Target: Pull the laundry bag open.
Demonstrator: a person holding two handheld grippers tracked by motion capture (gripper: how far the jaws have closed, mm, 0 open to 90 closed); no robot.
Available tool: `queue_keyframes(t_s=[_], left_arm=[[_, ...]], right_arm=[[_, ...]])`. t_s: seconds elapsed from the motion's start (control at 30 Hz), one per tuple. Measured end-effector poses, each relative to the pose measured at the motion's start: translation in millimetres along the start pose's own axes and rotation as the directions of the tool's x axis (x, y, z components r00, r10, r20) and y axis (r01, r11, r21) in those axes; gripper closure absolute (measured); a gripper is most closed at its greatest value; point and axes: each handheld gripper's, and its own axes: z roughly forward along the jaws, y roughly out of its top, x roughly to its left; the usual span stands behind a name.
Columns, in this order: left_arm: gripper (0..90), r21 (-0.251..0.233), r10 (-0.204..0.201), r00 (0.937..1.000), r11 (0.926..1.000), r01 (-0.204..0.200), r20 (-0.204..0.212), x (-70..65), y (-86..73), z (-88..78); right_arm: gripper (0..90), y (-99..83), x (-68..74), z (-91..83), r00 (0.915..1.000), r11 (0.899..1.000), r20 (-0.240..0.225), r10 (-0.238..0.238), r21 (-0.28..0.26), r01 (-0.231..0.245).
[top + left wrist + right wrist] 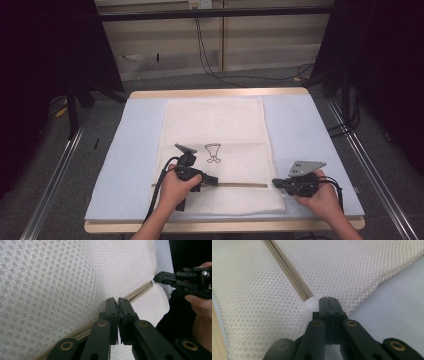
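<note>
The left gripper (118,301) has its two black jaws pressed together, with no gap between the tips; they sit right on the beige zipper (140,291) of the white mesh bag (62,285), somewhere along its middle stretch; whether they pinch the zipper pull or just a fold of mesh, the left gripper view does not let me tell. The right gripper (329,301) is likewise closed tight, its tips meeting just beside the white end tab (312,302) where the zipper (287,267) stops; the tips touch the edge of the bag there, and what they clamp is hidden by the jaws themselves.

In the high view the left gripper (216,181) points to the right along the zipper line and the right gripper (276,183) points left toward it, both at the same dark slit (245,184) near the bag's front end; the two lie well apart along that line. The mesh bag (215,125) lies flat and lengthways in the middle of the pale blue mat (135,145), which covers the wooden table (220,92); a small black drawing (213,152) marks the bag's middle, just behind the left gripper.
</note>
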Motion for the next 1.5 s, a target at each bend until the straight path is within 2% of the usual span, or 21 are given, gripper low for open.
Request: queue_keyframes(t_s=[0.07,0.13,0.27,0.33,0.43,0.53,0.67,0.83,0.87,0.9,0.93,1.03,1.2,1.3,1.37,1.4,1.5], left_arm=[[87.4,-0.010,-0.022,0.9998,0.9997,0.022,0.005,-0.4,-0.8,-0.6],[87.4,0.001,-0.017,0.9999,0.9999,0.017,0.003,1.1,-0.4,-2.9],[87.4,-0.010,-0.027,0.9996,0.9996,0.027,0.004,1.1,-0.9,-4.9],[87.4,-0.007,-0.018,0.9998,0.9998,0.018,0.007,2.8,-1.1,-8.0],[87.4,-0.011,-0.033,0.9994,0.9994,0.033,0.010,2.8,-1.5,-9.5],[87.4,-0.008,-0.021,0.9998,0.9997,0.022,0.006,4.2,-1.2,-10.8],[87.4,-0.012,-0.036,0.9993,0.9993,0.036,0.010,3.5,-1.5,-11.8],[87.4,-0.008,-0.026,0.9996,0.9996,0.026,0.007,4.8,-1.1,-13.3],[87.4,-0.012,-0.044,0.9990,0.9990,0.044,0.006,4.2,-1.3,-13.8],[87.4,-0.007,-0.044,0.9989,0.9990,0.044,0.013,4.7,-1.2,-14.5],[87.4,-0.008,-0.026,0.9996,0.9996,0.026,0.003,5.5,-1.0,-15.5],[87.4,-0.009,-0.036,0.9991,0.9993,0.037,0.021,5.8,-1.4,-16.0],[87.4,-0.006,-0.037,0.9993,0.9993,0.037,0.005,9.1,-1.6,-20.3],[87.4,-0.008,-0.046,0.9988,0.9989,0.046,0.015,10.4,-2.1,-21.9],[87.4,-0.005,-0.033,0.9995,0.9994,0.033,-0.001,12.0,-2.2,-24.3],[87.4,-0.004,-0.043,0.9991,0.9991,0.043,0.005,11.7,-2.5,-24.7],[87.4,-0.003,-0.039,0.9992,0.9992,0.039,0.004,12.5,-2.2,-25.3]], right_arm=[[90.0,-0.1,-0.1,0.0,1.0000,1.000,0.000,-0.003,0.001,0.003],[90.0,-0.1,0.0,-0.1,1.0000,1.000,0.000,-0.004,0.001,0.004],[90.0,-0.1,0.1,0.0,1.0000,1.000,0.001,0.000,0.000,0.000],[90.0,-0.2,-0.1,-0.1,1.0000,1.000,0.000,-0.002,0.000,0.002],[90.0,-0.3,-0.1,0.1,1.0000,1.000,-0.003,-0.001,-0.002,0.001],[90.0,-0.1,0.2,0.0,1.0000,1.000,0.001,0.000,-0.001,0.000],[90.0,-0.3,-0.2,0.1,1.0000,1.000,-0.004,0.000,-0.003,0.000],[90.0,-0.4,-0.4,0.0,1.0000,1.000,-0.002,0.000,-0.002,0.000],[90.0,-0.4,-0.3,-0.1,1.0000,1.000,-0.001,-0.001,-0.001,0.001],[90.0,-0.4,-0.3,-0.1,1.0000,1.000,-0.002,-0.001,-0.001,0.001],[90.0,-0.4,-0.3,-0.1,1.0000,1.000,-0.002,-0.001,-0.001,0.001],[90.0,-0.5,-0.2,-0.1,1.0000,1.000,-0.002,0.001,-0.002,-0.001],[90.0,-0.5,-0.2,-0.1,1.0000,1.000,-0.001,0.002,-0.002,-0.002],[90.0,-0.6,-0.5,0.0,1.0000,1.000,-0.003,0.000,-0.004,0.000],[90.0,-0.7,-0.5,0.1,1.0000,1.000,-0.005,0.001,-0.006,-0.001],[90.0,-0.9,-0.5,0.1,1.0000,1.000,-0.005,0.002,-0.007,-0.002],[90.0,-1.1,-0.5,0.1,1.0000,1.000,-0.004,0.003,-0.008,-0.003]])
